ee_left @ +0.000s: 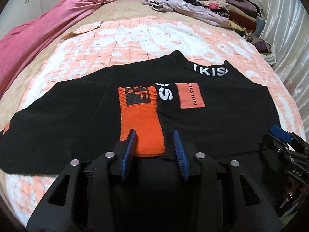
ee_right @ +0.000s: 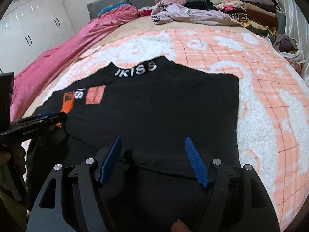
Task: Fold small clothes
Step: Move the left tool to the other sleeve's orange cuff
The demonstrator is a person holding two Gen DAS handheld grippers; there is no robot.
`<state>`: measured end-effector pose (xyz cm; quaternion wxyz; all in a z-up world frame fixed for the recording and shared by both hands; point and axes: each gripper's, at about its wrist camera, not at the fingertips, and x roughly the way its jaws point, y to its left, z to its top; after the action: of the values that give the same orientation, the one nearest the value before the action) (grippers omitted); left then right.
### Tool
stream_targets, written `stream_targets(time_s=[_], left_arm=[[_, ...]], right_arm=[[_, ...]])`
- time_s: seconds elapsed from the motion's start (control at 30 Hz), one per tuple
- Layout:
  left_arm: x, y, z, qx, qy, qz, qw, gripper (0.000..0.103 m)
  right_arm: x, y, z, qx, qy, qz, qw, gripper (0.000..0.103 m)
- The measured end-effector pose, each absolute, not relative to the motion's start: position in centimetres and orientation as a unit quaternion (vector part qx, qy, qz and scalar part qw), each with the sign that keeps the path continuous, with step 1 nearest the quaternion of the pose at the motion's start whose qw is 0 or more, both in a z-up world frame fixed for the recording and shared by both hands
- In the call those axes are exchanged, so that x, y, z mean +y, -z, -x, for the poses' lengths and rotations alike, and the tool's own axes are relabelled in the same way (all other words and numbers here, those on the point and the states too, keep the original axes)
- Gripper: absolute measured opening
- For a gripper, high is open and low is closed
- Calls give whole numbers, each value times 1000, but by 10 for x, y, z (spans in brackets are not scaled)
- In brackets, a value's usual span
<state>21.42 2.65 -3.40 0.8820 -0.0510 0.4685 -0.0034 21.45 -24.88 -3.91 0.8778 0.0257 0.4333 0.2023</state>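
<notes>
A black sweater (ee_right: 154,112) lies flat on the bed's orange-and-white blanket (ee_right: 270,116), collar away from the person. 1 sleeve with an orange cuff (ee_left: 143,119) is already folded across the chest. The left gripper (ee_left: 154,150) and right gripper (ee_right: 154,158) hover at the near hem, fingers apart, holding nothing. Folding seems barely begun: the body folds remain.

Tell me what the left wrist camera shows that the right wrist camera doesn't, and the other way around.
Only the left wrist view shows the orange cuff close up, lying between the open left gripper fingers. Only the right wrist view shows the white wardrobe doors and the sweater's straight right edge against the peach blanket. Both show the black sweater, its white collar lettering, the pink quilt and the folded clothes stack.
</notes>
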Motion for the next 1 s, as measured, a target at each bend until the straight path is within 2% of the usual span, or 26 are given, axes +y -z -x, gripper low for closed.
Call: stream_targets(time_s=[0.13,0.3,0.37,0.6,1.0], left_arm=[[31,24,-203,463,-2,58,884,40],[37,13,-187,459,-4,61,887,52],[40,9,-183,456,-4,67,888,57],[54,-7,-167,439,-8,69,896,65],[99,-26,-142,412,-42,91,906,71]], right_arm=[[-249,29,-209,423,-209,-30,881,72],[-250,15,-200,411,-212,-29,886,73],[-249,11,-195,407,-215,-28,887,78],[-243,-13,-175,391,-224,-20,893,79],[-259,-68,-178,344,-236,-45,908,79]])
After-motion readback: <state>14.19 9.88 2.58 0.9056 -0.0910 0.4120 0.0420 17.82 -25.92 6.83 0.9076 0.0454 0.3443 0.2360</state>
